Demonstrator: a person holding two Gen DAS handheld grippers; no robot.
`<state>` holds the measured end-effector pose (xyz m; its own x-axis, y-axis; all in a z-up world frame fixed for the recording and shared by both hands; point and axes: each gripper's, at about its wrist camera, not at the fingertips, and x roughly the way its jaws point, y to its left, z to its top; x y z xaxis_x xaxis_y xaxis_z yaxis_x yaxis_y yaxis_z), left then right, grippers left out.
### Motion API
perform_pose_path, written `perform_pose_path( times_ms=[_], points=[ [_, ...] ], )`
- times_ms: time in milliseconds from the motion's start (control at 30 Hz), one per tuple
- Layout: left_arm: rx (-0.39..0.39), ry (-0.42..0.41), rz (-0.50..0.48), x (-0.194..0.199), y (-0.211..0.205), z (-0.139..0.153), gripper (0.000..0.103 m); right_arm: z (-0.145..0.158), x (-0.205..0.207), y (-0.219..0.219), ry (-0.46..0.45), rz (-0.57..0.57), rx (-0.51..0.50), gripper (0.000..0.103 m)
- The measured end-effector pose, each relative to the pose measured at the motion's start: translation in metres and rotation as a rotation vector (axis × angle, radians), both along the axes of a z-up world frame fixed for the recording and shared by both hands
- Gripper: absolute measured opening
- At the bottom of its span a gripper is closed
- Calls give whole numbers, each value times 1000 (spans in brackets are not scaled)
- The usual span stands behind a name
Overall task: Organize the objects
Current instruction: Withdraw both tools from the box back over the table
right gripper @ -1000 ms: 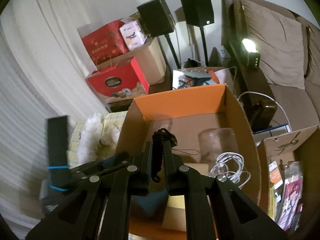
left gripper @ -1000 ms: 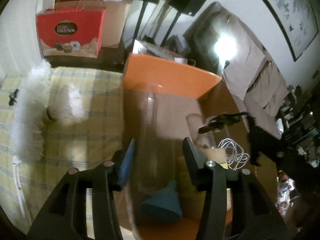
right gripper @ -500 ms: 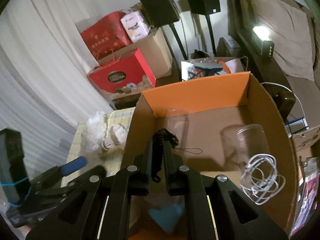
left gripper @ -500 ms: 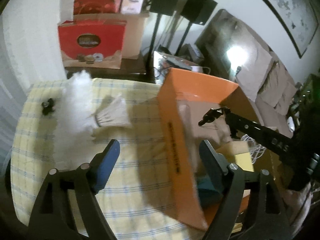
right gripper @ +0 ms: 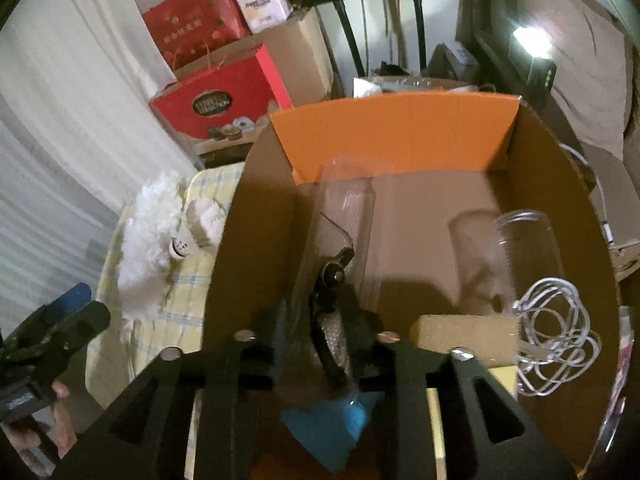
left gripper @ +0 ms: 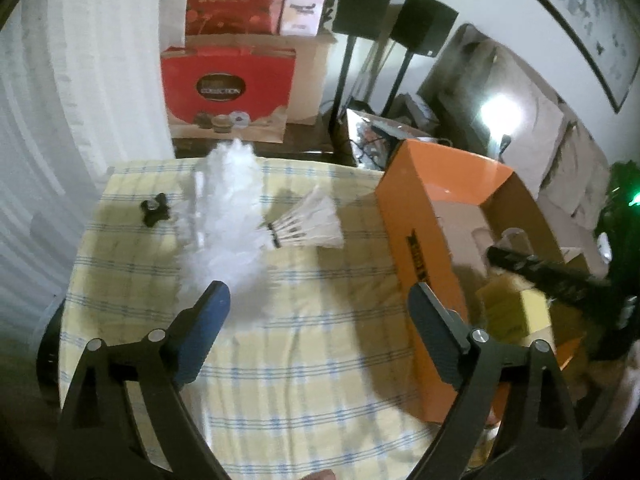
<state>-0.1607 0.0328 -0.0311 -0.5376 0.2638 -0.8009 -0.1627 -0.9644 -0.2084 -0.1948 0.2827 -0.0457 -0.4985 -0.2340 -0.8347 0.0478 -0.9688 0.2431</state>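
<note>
Left jaws: left gripper stood wide, just opened, nothing between.
Next thing: white feather shuttlecock lay ahead of them, long axis sideways.
Right jaws: right gripper just parted narrowly around black clip tool inside orange cardboard box.

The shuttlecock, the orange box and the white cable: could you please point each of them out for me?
shuttlecock (left gripper: pixel 308 222), left wrist view, on its white feather skirt.
orange box (left gripper: pixel 416 216), left wrist view, on its outer side wall.
white cable (right gripper: pixel 556 328), right wrist view, on the coiled loops inside the box.
</note>
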Motion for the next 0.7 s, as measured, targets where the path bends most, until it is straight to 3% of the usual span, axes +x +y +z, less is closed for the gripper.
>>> perform_pose_path(
  times_ms=[133,267,367,433,500,700],
  points=[
    [-16,5,17,3,-15,-2,93,19,8,-2,44,-2,4,34],
    [-37,8,48,4,-30,0,94,38,15,-17,91,24,16,45],
    [-4,-11,74,4,-47,2,95,48,17,-28,114,35,18,55],
    [2,-3,103,7,-59,4,103,51,17,-35,123,43,11,61],
    [0,8,121,9,-70,6,103,53,16,-43,124,58,-1,71],
    [-51,32,149,13,-90,11,103,53,17,-73,134,105,32,83]
  ],
)
